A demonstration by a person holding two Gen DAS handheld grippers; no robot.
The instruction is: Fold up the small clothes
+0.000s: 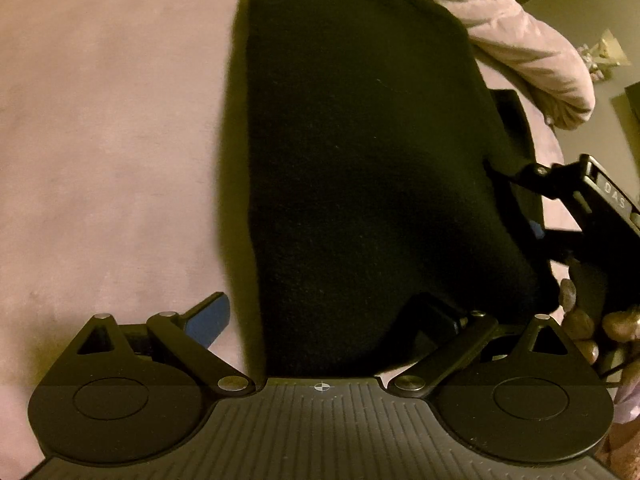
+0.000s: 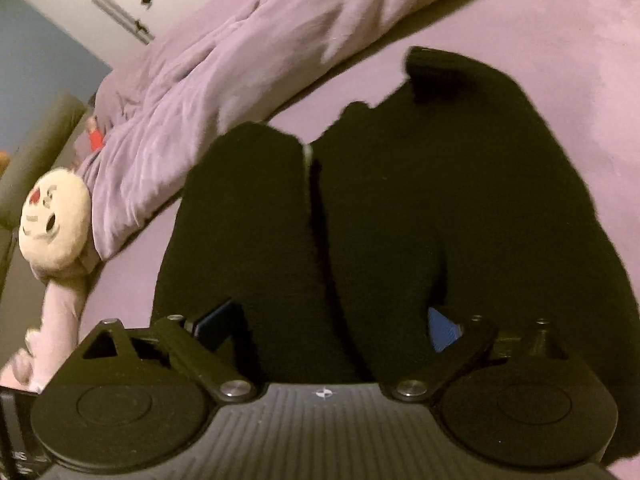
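A black garment (image 1: 360, 160) lies folded into a long strip on the pink bed sheet (image 1: 100, 160). My left gripper (image 1: 324, 320) is open, its jaws spread wide over the strip's near end, the right finger resting on the cloth. In the right wrist view the same black garment (image 2: 400, 200) shows bunched folds. My right gripper (image 2: 332, 320) is open with its blue pads (image 2: 442, 330) on either side of the cloth. It also shows in the left wrist view (image 1: 532, 200) at the garment's right edge.
A rumpled pink duvet (image 1: 532, 40) lies along the far side of the bed; it also shows in the right wrist view (image 2: 208, 80). A cream plush toy (image 2: 54, 224) sits at the bed's edge. A hand (image 1: 584, 320) holds the right gripper.
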